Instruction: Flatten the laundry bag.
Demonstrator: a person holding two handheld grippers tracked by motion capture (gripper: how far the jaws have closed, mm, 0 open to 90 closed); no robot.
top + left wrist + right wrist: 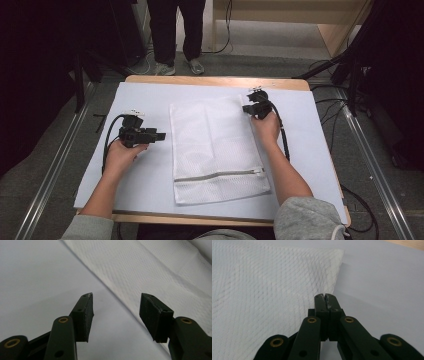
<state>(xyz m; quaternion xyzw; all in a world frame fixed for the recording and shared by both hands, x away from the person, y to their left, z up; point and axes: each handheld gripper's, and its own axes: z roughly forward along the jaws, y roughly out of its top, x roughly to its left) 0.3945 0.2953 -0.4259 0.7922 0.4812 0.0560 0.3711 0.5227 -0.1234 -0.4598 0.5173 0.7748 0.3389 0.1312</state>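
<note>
A white mesh laundry bag [215, 145] lies flat on the white sheet [145, 175], its zipper [220, 175] running across near the front end. My left gripper [161, 135] rests just left of the bag, pointing toward it. Its jaws [116, 307] stand open over bare sheet, with the bag's edge [150, 270] beyond them. My right gripper [246, 108] is at the bag's far right corner. Its jaws [326, 296] are pressed together at the bag's right edge [262, 290]. I cannot tell whether any mesh is pinched between them.
The sheet covers a wooden table [215, 80]. A person's legs [177, 35] stand beyond the far edge. Cables [350, 200] trail on the floor to the right. Bare sheet lies on both sides of the bag.
</note>
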